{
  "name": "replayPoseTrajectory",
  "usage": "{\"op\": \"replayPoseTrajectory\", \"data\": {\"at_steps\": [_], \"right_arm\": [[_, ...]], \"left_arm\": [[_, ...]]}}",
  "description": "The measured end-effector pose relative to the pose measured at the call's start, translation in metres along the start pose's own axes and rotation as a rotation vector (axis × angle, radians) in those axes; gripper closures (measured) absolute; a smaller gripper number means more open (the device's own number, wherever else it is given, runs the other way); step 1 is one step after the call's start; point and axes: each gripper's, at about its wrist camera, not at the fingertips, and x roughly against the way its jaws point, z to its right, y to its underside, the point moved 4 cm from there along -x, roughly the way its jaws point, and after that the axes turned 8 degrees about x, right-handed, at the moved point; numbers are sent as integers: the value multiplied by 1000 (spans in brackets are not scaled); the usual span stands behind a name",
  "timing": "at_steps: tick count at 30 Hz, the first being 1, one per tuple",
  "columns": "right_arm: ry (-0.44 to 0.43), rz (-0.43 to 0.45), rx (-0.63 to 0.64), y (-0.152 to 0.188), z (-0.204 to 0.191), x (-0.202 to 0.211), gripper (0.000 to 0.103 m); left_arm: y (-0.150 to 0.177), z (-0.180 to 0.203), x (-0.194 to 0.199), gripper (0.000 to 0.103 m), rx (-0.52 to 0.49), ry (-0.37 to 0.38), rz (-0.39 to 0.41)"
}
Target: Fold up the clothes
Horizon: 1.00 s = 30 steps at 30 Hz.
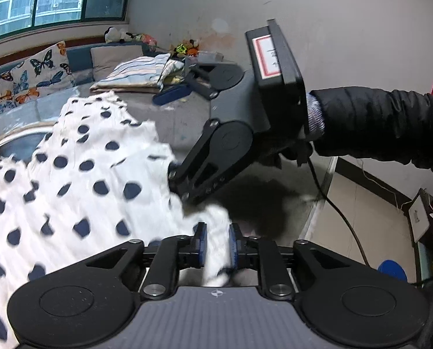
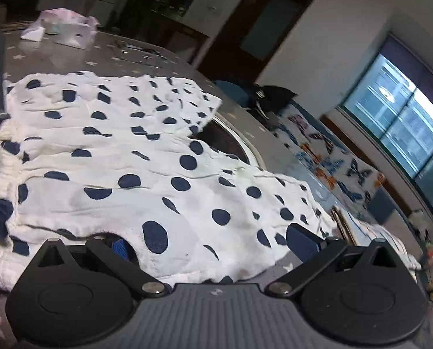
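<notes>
A white cloth with navy dots (image 1: 71, 174) (image 2: 158, 160) lies spread and rumpled on the grey star-patterned table (image 2: 56, 55). At the bottom of the left wrist view my left gripper (image 1: 218, 241) stands a little apart, and a narrow strip of the cloth's edge runs loosely between its blue pads (image 1: 201, 241). My right gripper (image 1: 170, 139) (image 2: 210, 244) is spread wide open at the cloth's near edge. A gloved hand in a black sleeve (image 1: 376, 122) holds it. Its lower finger touches the cloth, and the cloth drapes between its pads (image 2: 300, 240).
A dark round inset with a pale rim (image 2: 231, 142) shows in the table beside the cloth. A butterfly-print sofa (image 1: 27, 78) carries a folded striped cloth (image 1: 138, 72). A pink bag and a box (image 2: 68, 29) sit at the table's far end. A black cable (image 1: 341, 215) hangs from the right gripper.
</notes>
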Motion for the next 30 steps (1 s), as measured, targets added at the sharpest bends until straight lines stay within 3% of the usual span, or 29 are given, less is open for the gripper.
{"op": "replayPoseTrajectory", "data": {"at_steps": [7,14,19,23,27,30], "right_arm": [[-107,51,33,-3,-4,2,0],[-127,84,60,-5,-5,0,0],[-79,128,91,-6,-8,-2,0],[15,166,143,-11,-14,-7,0],[121,129,140,-13,-10,-19,0],[143,99,105,-12,-7,-22,0]], "left_arm": [[1,4,-24,77,13,7,-37],[6,10,-21,77,2,46,-64],[8,9,-20,77,15,64,-63],[9,10,-19,77,12,66,-66],[10,13,-19,76,4,61,-62],[10,11,-20,76,10,62,-59]]}}
